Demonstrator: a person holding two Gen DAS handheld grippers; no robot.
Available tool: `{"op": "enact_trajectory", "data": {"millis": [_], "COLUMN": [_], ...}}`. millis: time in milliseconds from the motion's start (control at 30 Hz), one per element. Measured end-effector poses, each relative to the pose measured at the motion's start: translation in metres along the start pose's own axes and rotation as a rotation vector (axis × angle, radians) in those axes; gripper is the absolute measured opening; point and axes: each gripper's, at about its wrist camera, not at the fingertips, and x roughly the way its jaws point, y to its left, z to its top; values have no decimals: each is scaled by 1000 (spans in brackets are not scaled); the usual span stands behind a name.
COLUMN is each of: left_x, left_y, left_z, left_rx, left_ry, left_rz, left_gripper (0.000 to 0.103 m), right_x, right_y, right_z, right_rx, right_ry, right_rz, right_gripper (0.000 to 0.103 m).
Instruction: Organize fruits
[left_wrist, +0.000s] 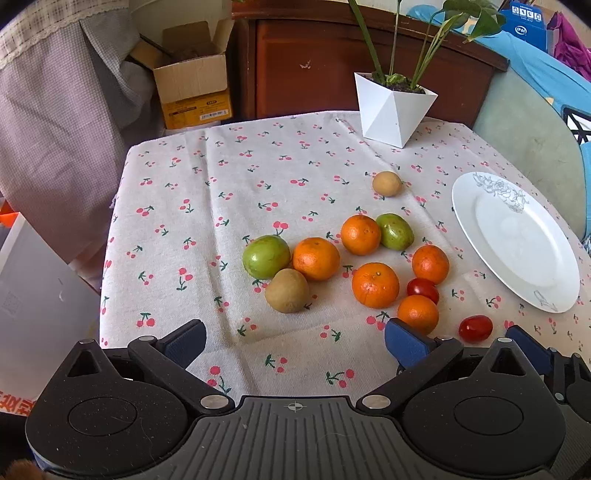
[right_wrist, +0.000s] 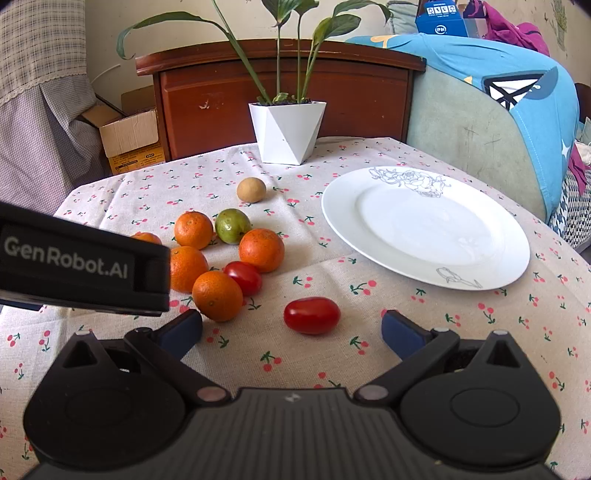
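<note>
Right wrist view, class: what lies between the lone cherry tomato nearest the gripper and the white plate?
Only bare cherry-print tablecloth separates the cherry tomato from the white plate; the right wrist view shows it plainly.

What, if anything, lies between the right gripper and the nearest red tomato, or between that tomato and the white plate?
Nothing visible blocks either path. The right gripper is open, and the tomato lies just ahead of its fingertips on bare tablecloth. Only cloth separates the tomato from the plate. The oranges sit off to the left.
</note>
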Motion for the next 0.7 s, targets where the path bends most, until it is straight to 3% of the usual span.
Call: {"op": "enact_trajectory", "data": {"millis": [600, 700], "left_x": [-5, -6], "left_y": [6, 10], "left_z": [-6, -7], "left_rx": [34, 34], "left_ry": [2, 5], "left_rz": [47, 60], "left_gripper": [103, 103], "right_x": [-8, -7], "right_y": [-3, -5], "right_z": [-4, 5], "right_rx": [-1, -18], "right_ry": [21, 95], "right_rz": [9, 22], "right_gripper": [102, 102]}}
